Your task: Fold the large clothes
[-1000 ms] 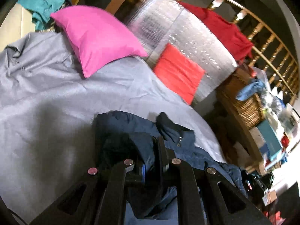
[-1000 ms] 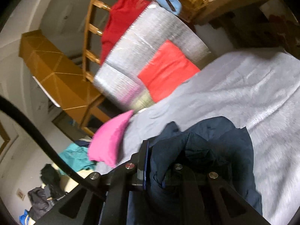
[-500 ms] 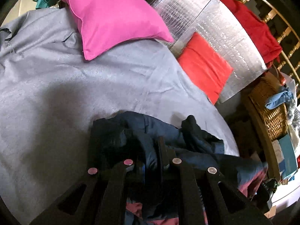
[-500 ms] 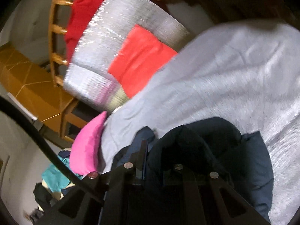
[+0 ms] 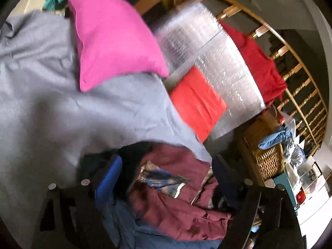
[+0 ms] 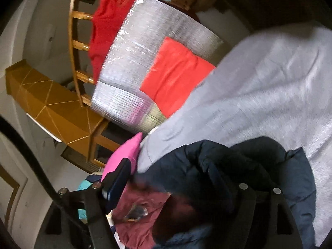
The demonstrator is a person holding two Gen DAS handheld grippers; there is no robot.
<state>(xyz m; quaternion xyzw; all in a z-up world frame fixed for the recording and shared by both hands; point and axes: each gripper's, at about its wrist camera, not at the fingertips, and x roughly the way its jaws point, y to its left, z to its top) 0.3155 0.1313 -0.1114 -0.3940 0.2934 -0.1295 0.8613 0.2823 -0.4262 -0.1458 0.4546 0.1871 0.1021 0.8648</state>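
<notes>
- Two views, both motion-blurred
- Left wrist view: left gripper [image 5: 166,174] spread wide, nothing pinched; blue-padded finger at left, dark finger at right
- Between those fingers lies the jacket [image 5: 174,203], maroon lining up, zipper and a printed label showing, navy shell at its lower edge
- Jacket rests at the near edge of the grey bedsheet [image 5: 51,108]
- Farther back on the sheet: pink pillow [image 5: 112,37]; red cushion [image 5: 197,103] leaning on a silver foil panel [image 5: 220,66]
- Wicker basket [image 5: 267,159] at right
- Right wrist view: right gripper [image 6: 172,176] also spread, no fabric clamped; blue-padded finger left, right finger dark against the cloth
- Jacket [image 6: 238,176] bunched across the gap, navy shell on top, maroon lining below left
- Grey bedsheet [image 6: 269,87] beyond; pink pillow [image 6: 124,155] just past the left finger; red cushion [image 6: 176,72] against the foil panel [image 6: 145,41]
</notes>
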